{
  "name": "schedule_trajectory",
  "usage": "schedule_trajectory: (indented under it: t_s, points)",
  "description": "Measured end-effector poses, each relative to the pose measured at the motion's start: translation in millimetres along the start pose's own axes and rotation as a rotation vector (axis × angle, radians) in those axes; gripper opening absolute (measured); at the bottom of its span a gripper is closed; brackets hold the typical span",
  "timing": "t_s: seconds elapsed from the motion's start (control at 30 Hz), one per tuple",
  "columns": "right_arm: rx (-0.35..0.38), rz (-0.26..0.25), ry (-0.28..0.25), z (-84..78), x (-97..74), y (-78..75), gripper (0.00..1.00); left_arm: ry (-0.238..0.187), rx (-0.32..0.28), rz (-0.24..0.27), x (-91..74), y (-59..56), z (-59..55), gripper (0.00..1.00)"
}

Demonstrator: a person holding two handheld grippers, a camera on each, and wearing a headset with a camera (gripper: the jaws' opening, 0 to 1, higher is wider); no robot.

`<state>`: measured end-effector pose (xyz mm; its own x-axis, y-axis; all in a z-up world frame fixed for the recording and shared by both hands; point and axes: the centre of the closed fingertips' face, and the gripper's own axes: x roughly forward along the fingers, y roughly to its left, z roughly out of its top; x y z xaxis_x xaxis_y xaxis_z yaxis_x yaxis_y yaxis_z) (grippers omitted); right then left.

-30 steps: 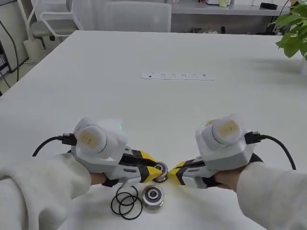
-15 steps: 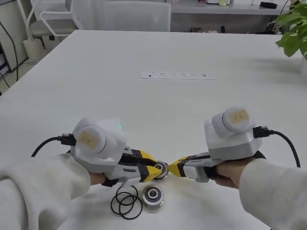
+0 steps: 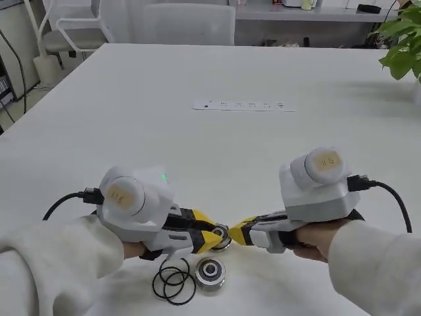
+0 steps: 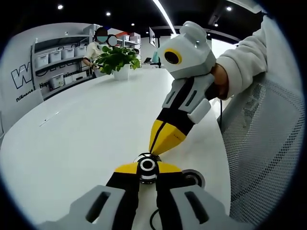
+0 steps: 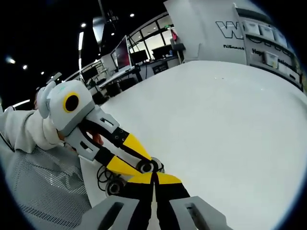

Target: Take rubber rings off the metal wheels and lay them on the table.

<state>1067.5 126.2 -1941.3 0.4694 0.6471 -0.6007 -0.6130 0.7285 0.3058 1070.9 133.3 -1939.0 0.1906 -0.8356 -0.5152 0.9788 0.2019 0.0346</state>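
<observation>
Head view: we see the left gripper [image 3: 216, 238] clamped on a wheel [image 3: 222, 233], right gripper [image 3: 235, 235] pinched closed against it, rings [image 3: 172, 282] beside the left.

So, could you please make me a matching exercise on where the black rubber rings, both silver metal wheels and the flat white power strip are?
1 black rubber rings; 2 nearer silver metal wheel; 3 farther silver metal wheel; 4 flat white power strip.
a clamped in the left gripper; b mid-table, far off; c overlapping on the white table; d lying right of the rings.
Pairs: 1-c, 2-d, 3-a, 4-b.
</observation>
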Motion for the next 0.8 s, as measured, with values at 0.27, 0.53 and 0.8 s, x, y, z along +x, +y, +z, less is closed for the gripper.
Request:
schedule_trajectory:
  t_s: [0.27, 0.53, 0.8]
  points:
    - [0.000, 0.012, -0.006, 1.7, -0.3, 2.6, 0.00, -0.004, -0.001, -0.002, 0.1, 0.6, -0.1, 0.07]
    - [0.004, 0.034, -0.026, 6.2, -0.1, 7.5, 0.00, -0.006, -0.002, -0.002, 0.3, 0.6, -0.1, 0.07]
    - [0.007, 0.040, -0.040, 8.2, -0.6, 7.9, 0.00, -0.008, -0.001, -0.003, 0.5, 0.3, 0.0, 0.07]
